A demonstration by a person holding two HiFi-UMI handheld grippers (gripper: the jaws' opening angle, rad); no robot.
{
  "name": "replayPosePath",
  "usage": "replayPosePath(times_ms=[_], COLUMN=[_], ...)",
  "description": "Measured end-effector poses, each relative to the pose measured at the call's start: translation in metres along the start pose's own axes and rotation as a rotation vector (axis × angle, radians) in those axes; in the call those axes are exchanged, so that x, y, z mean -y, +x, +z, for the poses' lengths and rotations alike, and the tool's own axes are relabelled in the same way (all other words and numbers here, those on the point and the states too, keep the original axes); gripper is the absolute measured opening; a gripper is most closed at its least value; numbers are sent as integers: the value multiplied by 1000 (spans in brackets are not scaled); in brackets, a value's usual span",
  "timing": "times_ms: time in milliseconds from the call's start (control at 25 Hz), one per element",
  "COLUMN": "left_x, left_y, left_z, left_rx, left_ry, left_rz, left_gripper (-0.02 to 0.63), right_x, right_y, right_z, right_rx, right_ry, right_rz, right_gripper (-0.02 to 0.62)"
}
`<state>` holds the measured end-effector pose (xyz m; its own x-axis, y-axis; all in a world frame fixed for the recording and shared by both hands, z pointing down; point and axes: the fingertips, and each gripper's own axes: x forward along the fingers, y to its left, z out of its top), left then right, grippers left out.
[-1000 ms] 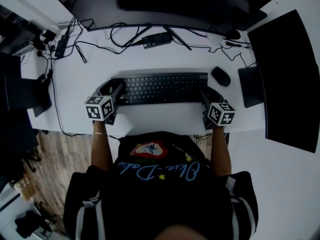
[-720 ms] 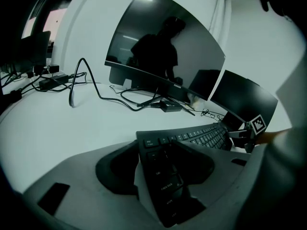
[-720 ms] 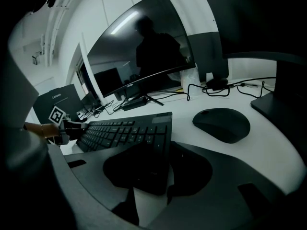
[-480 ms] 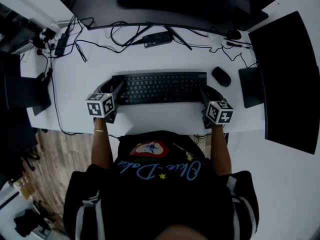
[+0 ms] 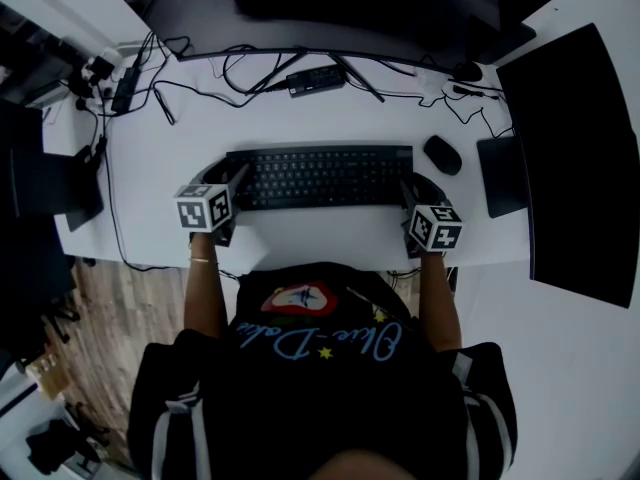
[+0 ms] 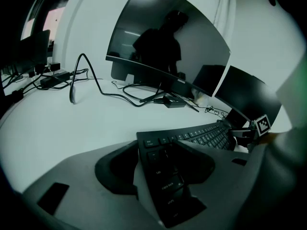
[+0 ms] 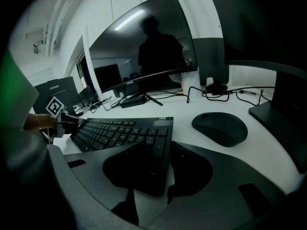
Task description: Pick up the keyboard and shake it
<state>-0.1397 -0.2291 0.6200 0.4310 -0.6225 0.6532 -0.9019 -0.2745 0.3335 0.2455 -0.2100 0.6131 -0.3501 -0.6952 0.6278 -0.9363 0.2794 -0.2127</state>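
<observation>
**Both grippers straddle the ends of the keyboard on the desk**

The black keyboard (image 5: 320, 176) lies flat on the white desk (image 5: 320, 236), straight in front of the person and with its long side running left to right.

The left gripper (image 5: 226, 179) sits at the keyboard's left end. Its jaws stand apart with that end between them. One jaw reaches over the outermost keys and the other lies off the keyboard's left edge, where a strip of white desk shows between jaw and edge.

The right gripper (image 5: 420, 186) mirrors this at the keyboard's right end. Its jaws are also apart, one over the last keys and the other just past the right edge, with a thin sliver of desk between them. Neither pair looks pressed onto the keyboard.

A dark mouse (image 5: 441, 153) rests just off the keyboard's right end. Beyond the keyboard's far side, loose cables (image 5: 200, 93) trail under a wide curved monitor (image 5: 350, 8).
</observation>
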Motion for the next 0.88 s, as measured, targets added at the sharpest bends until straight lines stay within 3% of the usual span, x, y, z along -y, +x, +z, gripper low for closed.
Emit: replayPosePath(times_ms=[240,440,680,880], left_x=[-3,-8,13,45], left_y=[-5,-20,-43,-62], left_z=[3,16,36,60], left_rx=[23,90,197,302], left_ry=[42,59,100,188], left_rz=[37,74,68,49], left_gripper=[215,219,153,32], right_x=[3,15,0,-21], right_y=[-2,-18,-40,-62], right_z=[3,24,65,92], right_rx=[43,122,272,384], right_ry=[-34,-19,-38,-66], right_rz=[-28,-81,-68,-43], right_gripper=[146,161,120,57])
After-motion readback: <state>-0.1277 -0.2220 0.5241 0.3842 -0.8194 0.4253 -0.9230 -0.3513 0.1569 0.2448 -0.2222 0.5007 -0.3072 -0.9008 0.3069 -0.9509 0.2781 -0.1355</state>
